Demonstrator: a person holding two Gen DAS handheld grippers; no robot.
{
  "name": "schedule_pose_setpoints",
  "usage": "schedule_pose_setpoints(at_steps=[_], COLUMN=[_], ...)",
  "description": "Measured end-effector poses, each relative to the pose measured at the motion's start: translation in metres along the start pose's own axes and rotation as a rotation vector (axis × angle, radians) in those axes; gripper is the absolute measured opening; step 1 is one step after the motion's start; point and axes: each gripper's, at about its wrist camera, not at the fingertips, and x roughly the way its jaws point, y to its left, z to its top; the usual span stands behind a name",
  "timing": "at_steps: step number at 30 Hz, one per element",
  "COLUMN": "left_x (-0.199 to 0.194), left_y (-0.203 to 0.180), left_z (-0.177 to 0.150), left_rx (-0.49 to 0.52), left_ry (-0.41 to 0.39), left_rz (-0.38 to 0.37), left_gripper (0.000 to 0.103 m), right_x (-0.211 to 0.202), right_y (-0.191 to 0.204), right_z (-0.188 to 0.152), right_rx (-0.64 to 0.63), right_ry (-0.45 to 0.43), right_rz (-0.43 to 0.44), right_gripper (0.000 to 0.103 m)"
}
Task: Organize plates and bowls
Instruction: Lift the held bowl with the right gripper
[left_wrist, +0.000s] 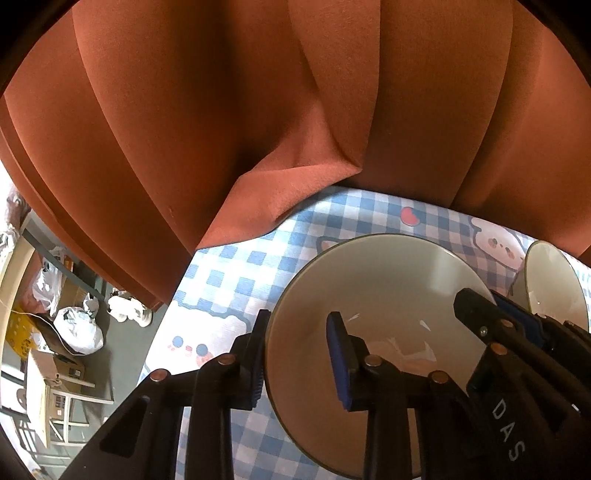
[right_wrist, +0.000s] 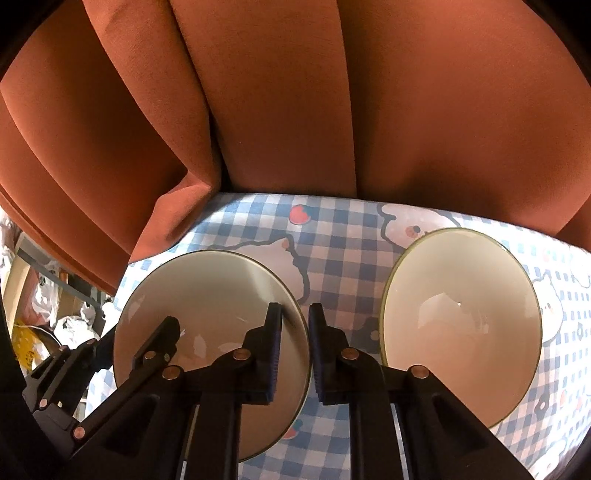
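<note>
Two cream bowls with thin green rims sit on the blue checked tablecloth (right_wrist: 332, 236). The left bowl (left_wrist: 376, 295) (right_wrist: 210, 284) has both grippers at it. My left gripper (left_wrist: 299, 354) is open, its fingers straddling the bowl's left rim, one finger outside and one inside. My right gripper (right_wrist: 295, 350) is open a narrow gap, straddling the same bowl's right rim; it also shows in the left wrist view (left_wrist: 480, 314). The second bowl (right_wrist: 461, 325) (left_wrist: 554, 280) stands apart to the right, untouched.
An orange-brown curtain (right_wrist: 295, 110) hangs along the table's far edge. The table's left edge (left_wrist: 166, 325) drops to a floor with bags, boxes and a small white stool (left_wrist: 55, 398).
</note>
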Motion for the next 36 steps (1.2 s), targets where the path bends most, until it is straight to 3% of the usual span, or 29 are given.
schedule_pose_setpoints(at_steps=[18, 36], left_x=[-0.03, -0.103], left_y=[0.001, -0.017], left_z=[-0.009, -0.028], left_rx=[0.014, 0.037], left_ry=[0.004, -0.081], left_rz=[-0.022, -0.092], left_gripper=[0.029, 0.029], right_x=[-0.029, -0.115], right_y=[0.004, 0.005], right_z=[-0.004, -0.031], right_rx=[0.002, 0.009], right_ry=[-0.008, -0.096], right_rz=[-0.017, -0.076], right_gripper=[0.018, 0.018])
